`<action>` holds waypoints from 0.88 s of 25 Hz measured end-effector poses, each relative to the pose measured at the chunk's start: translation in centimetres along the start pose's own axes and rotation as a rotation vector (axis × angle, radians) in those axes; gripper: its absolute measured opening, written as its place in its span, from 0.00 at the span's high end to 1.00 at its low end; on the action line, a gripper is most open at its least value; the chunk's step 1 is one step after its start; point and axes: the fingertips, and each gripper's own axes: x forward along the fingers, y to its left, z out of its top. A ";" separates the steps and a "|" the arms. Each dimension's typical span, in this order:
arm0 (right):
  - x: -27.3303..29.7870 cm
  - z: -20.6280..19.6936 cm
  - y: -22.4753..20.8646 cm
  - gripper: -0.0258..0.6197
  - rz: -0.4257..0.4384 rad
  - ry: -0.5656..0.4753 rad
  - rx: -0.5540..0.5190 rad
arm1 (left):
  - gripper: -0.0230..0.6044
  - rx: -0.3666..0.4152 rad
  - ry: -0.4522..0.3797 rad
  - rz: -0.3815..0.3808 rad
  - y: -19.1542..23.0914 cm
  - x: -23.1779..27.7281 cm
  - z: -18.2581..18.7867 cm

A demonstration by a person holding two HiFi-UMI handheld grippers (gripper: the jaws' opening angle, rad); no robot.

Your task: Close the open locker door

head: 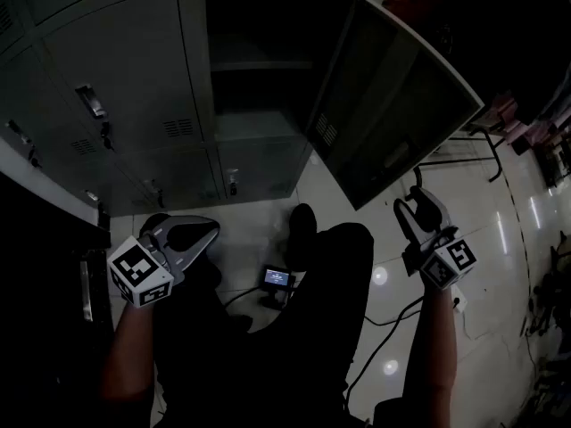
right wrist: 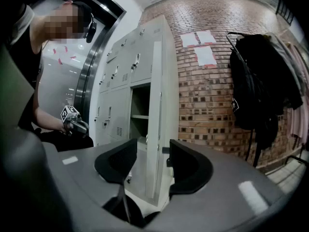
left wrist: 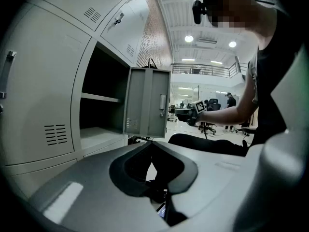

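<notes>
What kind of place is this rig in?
Probably a locker or changing corner of an office or workshop: a bank of grey metal lockers, a bare brick wall, and dark coats hanging against that wall.

Pale grey locker door (right wrist: 157,105), red-brown brick wall (right wrist: 207,100), black coat (right wrist: 256,86).

- Head view: steeply down, lockers (head: 125,69) ahead.
- Left gripper view: toward the open locker door's (left wrist: 147,103) inner face.
- Right gripper view: close, same door (right wrist: 161,105) edge-on.
</notes>
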 end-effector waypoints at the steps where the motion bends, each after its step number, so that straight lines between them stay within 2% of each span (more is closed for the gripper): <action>1: 0.6 1.0 -0.1 0.62 0.007 -0.011 0.010 | 0.94 0.001 0.003 0.006 0.0 0.0 0.0; 3: 1.7 2.6 -0.4 0.62 0.025 -0.027 0.009 | 0.94 0.000 0.009 0.014 -0.2 0.0 -0.1; 8: 3.7 3.9 -0.3 0.63 0.037 -0.008 -0.083 | 0.94 -0.002 0.016 0.016 -0.3 0.2 -0.3; 10: 4.3 4.1 0.3 0.75 0.019 0.004 -0.112 | 0.94 -0.001 0.016 0.015 -0.3 0.2 -0.2; 11: 4.4 4.1 0.6 0.76 0.018 0.003 -0.120 | 0.94 -0.001 0.015 0.015 -0.4 0.3 -0.2; 14: 4.4 4.1 1.9 0.76 0.046 -0.006 -0.143 | 0.94 -0.001 0.014 0.015 -0.4 0.3 -0.1; 17: 4.8 4.2 3.5 0.75 0.069 -0.015 -0.113 | 0.94 -0.002 0.009 0.016 -0.4 0.3 0.0; 22: 6.0 5.1 7.4 0.73 0.166 -0.051 -0.128 | 0.94 -0.001 0.003 0.020 -0.4 0.2 0.0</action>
